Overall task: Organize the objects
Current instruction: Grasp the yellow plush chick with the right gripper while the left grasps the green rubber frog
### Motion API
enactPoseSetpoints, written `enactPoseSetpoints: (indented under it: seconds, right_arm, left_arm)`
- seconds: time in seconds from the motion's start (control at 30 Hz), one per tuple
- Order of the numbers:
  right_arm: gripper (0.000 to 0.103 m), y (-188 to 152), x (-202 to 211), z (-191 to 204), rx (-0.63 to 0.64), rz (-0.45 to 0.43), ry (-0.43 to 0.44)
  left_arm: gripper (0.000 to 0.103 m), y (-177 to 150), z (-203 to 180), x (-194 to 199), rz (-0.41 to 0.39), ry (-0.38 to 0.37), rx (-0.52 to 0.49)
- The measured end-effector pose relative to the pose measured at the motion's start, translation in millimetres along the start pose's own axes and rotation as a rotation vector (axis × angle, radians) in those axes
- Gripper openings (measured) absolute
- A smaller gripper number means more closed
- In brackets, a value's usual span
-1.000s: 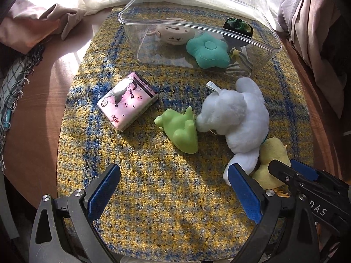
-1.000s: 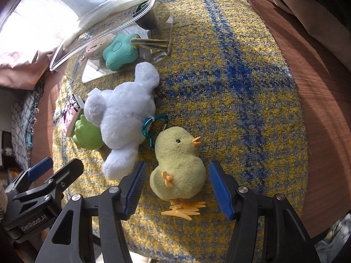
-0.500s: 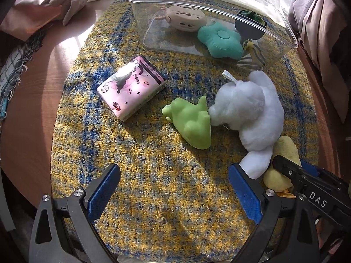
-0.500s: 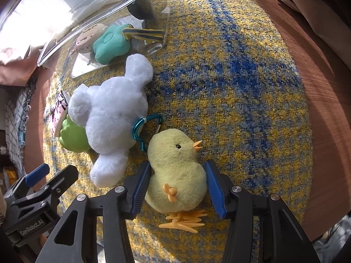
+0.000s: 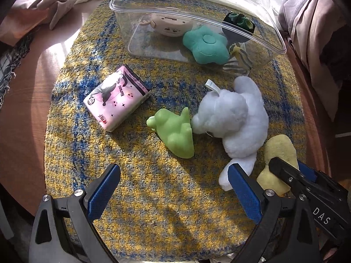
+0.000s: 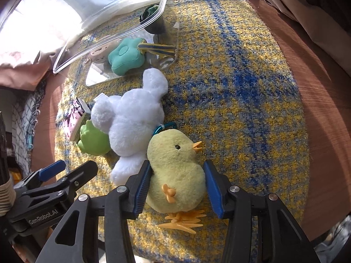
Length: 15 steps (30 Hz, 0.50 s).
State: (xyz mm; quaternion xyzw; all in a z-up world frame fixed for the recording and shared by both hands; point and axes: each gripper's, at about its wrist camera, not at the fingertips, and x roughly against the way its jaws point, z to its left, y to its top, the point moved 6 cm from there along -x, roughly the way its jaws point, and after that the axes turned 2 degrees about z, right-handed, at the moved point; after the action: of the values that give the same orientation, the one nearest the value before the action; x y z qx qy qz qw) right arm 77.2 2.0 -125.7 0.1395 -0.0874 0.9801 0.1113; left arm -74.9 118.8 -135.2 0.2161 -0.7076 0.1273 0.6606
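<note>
Blue pads of your right gripper (image 6: 175, 186) have just been closing around the yellow chick plush (image 6: 175, 175), the left pad pressing its back and the right pad at its chest, on the yellow-and-blue mat (image 6: 241, 87). Your left gripper (image 5: 173, 192) hangs wide and empty over the mat, near the green toy (image 5: 175, 133) and the white plush (image 5: 237, 120). Beyond them the clear container (image 5: 197, 22) holds a teal flower cushion (image 5: 206, 43).

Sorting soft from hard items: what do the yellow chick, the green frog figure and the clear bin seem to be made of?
Yellow chick: fuzzy plush; feet look like hard orange plastic. Green frog figure: smooth, matte, probably rubber or soft plastic. Clear bin: glossy transparent plastic.
</note>
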Motion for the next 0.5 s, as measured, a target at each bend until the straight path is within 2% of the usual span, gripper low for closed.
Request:
enactPoseSetpoints:
  seconds: [0.37, 0.5]
  right_arm:
    - [0.048, 29.5, 9.5, 4.7, -0.042, -0.035, -0.022]
    - [0.048, 30.1, 6.3, 3.9, -0.056, -0.034, -0.028]
  left_arm:
    - [0.1, 25.1, -5.1, -7.2, 0.049, -0.032, -0.044]
    - [0.093, 28.7, -3.7, -16.3, 0.073, -0.042, -0.037]
